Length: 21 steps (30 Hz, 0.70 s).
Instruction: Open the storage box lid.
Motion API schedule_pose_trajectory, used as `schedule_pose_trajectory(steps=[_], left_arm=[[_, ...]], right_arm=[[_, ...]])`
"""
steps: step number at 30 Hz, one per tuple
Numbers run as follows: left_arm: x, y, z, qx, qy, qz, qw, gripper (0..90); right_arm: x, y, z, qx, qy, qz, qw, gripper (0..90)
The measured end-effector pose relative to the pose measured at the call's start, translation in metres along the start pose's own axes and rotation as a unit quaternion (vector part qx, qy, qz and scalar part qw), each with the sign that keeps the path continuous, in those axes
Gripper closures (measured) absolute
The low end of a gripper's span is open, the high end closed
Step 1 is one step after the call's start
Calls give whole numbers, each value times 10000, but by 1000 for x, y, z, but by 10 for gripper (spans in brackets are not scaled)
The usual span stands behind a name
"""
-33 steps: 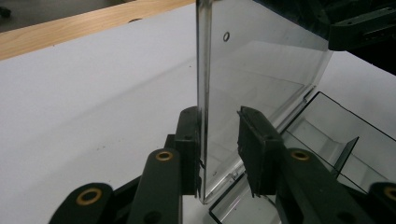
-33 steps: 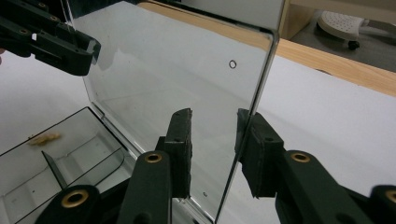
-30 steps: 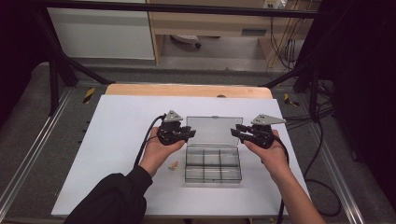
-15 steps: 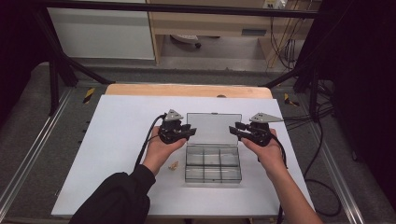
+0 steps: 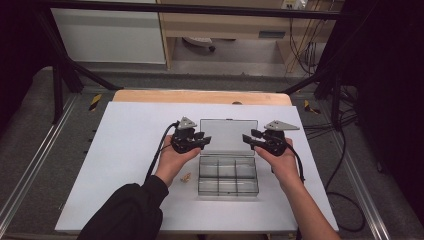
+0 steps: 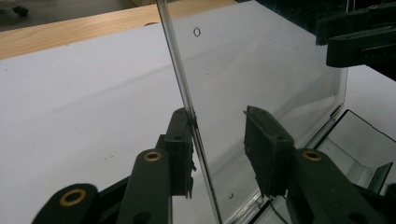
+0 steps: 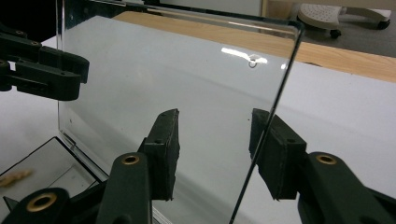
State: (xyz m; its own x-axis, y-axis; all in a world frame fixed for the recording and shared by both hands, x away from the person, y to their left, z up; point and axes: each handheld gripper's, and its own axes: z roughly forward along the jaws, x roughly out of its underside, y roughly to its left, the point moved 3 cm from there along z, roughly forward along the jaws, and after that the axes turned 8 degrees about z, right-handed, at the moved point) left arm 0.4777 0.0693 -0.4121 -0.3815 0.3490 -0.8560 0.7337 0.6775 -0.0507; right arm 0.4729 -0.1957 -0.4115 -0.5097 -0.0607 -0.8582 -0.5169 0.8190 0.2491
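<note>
Clear plastic lid point(image 5: 228, 130) stands raised over its compartment box point(image 5: 228, 175) mid-table, each side edge between parted, just-opening jaws of the left gripper point(image 5: 199, 140) and right gripper point(image 5: 251, 139).

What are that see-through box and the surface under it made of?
The compartment box and its raised lid look like clear, glossy hard plastic: the table shows through the lid and a light glints off it. The table top looks like a matte white sheet, perhaps laminate or paper, over pale wood that shows along the far edge.
</note>
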Motion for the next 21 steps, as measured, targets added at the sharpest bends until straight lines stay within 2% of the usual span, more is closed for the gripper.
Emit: schedule_pose_trajectory(steps=[5,21], left_arm=[[1,1,2,10,-19,-98,9999,613],[4,3,8,-26,41,-147,9999,582]], right_arm=[[1,0,3,21,13,37,10000,503],[5,-1,11,92,63,141,9998,443]])
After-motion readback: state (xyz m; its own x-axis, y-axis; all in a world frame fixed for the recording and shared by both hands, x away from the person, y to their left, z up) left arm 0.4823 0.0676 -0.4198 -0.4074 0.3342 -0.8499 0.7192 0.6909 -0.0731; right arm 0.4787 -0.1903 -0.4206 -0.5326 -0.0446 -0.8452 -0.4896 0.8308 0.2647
